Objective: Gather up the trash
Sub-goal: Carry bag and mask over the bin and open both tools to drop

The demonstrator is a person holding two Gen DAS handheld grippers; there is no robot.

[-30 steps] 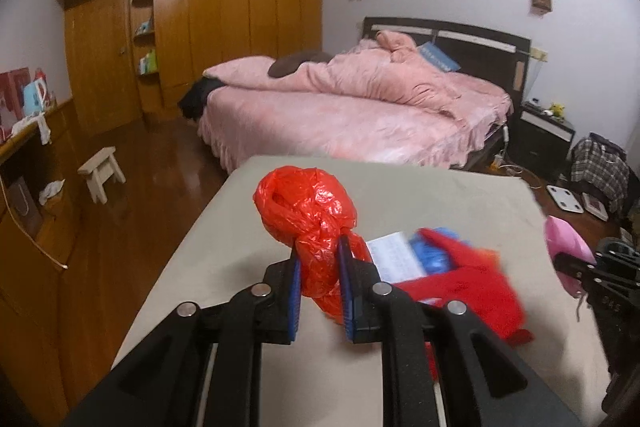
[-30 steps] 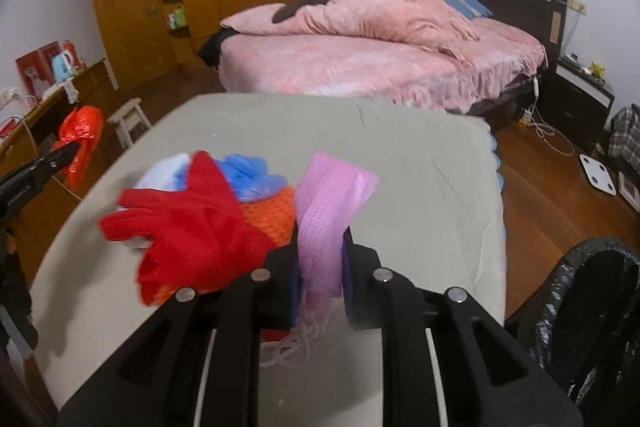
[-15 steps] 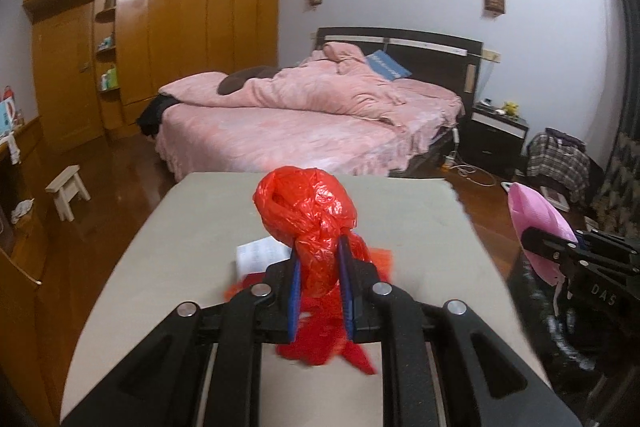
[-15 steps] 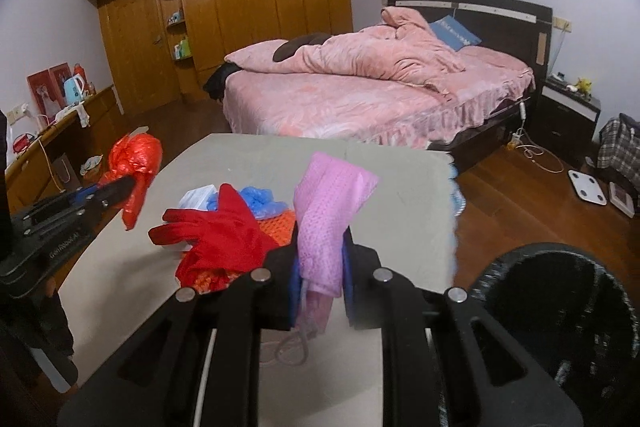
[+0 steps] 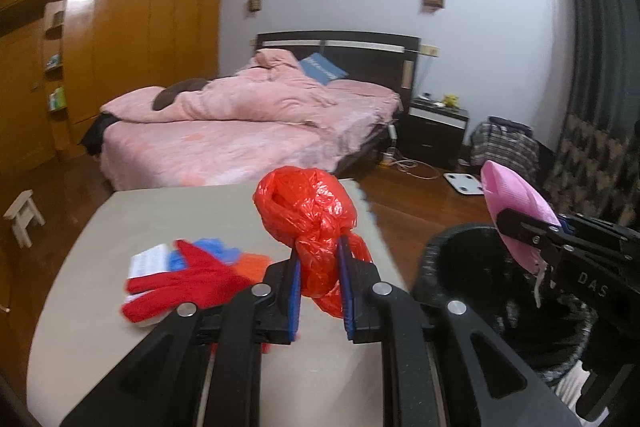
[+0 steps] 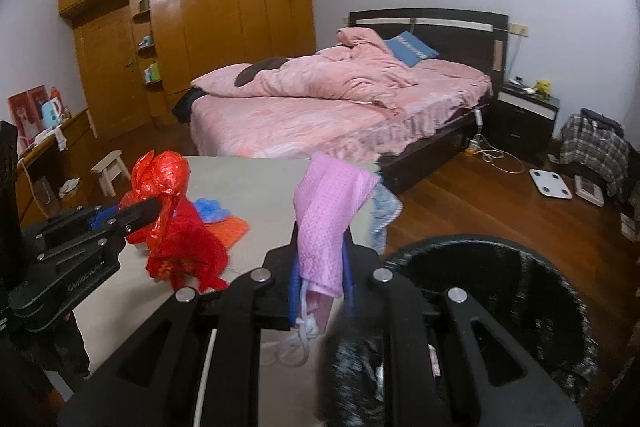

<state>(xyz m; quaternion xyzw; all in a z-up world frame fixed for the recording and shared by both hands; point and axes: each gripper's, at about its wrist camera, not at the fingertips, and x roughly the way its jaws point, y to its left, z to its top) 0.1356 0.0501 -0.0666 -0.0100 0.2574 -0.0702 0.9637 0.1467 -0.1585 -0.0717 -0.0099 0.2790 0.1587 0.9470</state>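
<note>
My left gripper is shut on a crumpled red plastic bag, held in the air above the beige table near its right edge. My right gripper is shut on a pink face mask with white ear loops dangling, right beside the rim of a black bin. In the left wrist view the pink mask hangs over the bin. In the right wrist view the red bag and left gripper are at the left.
On the table lie a red glove, a blue crumpled item, an orange cloth and a white packet. Behind stand a pink bed, a wooden wardrobe, a small stool and a floor scale.
Both grippers have swung right with their loads, away from the pile on the table. The black bin has come into view, and the pink mask now sits at its rim.
</note>
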